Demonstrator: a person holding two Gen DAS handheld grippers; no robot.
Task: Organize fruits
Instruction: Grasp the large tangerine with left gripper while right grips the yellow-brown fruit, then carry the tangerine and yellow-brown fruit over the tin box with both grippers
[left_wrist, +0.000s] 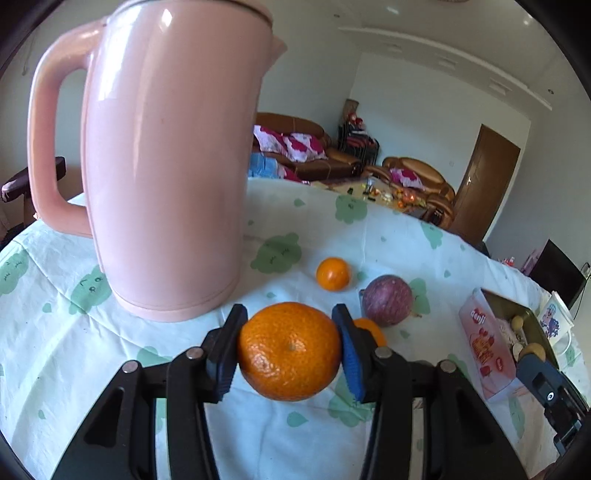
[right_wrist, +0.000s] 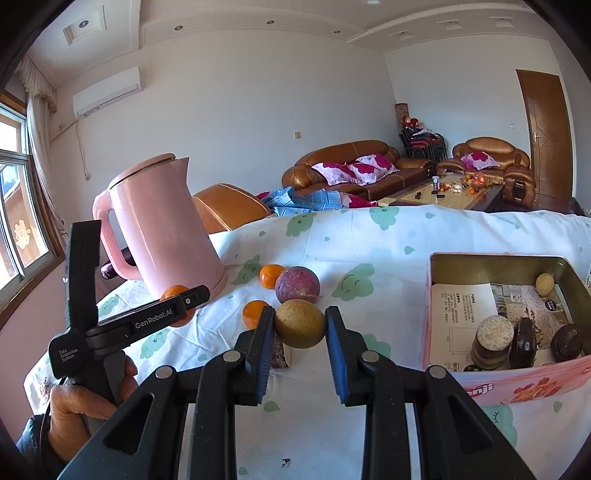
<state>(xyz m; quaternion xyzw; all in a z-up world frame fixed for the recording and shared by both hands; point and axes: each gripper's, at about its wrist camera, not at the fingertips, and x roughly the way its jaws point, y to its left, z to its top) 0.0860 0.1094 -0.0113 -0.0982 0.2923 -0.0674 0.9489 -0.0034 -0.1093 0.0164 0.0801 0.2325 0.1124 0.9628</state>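
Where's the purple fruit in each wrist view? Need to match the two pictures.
Left wrist view: purple fruit sits right of centre on the cloth, beyond and right of the left tool, which is shut on a large orange.
Right wrist view: purple fruit sits at centre, just behind the yellowish fruit clamped in the right tool.
Shared landmark: the pink kettle, left of the fruit in both.

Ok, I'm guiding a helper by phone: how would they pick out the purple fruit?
Find the tall pink kettle on the cloud-print tablecloth. Beside its base toward the pink tin lies a cluster of fruit; the purple fruit is the only reddish-purple, streaked one, bigger than the small orange touching it.
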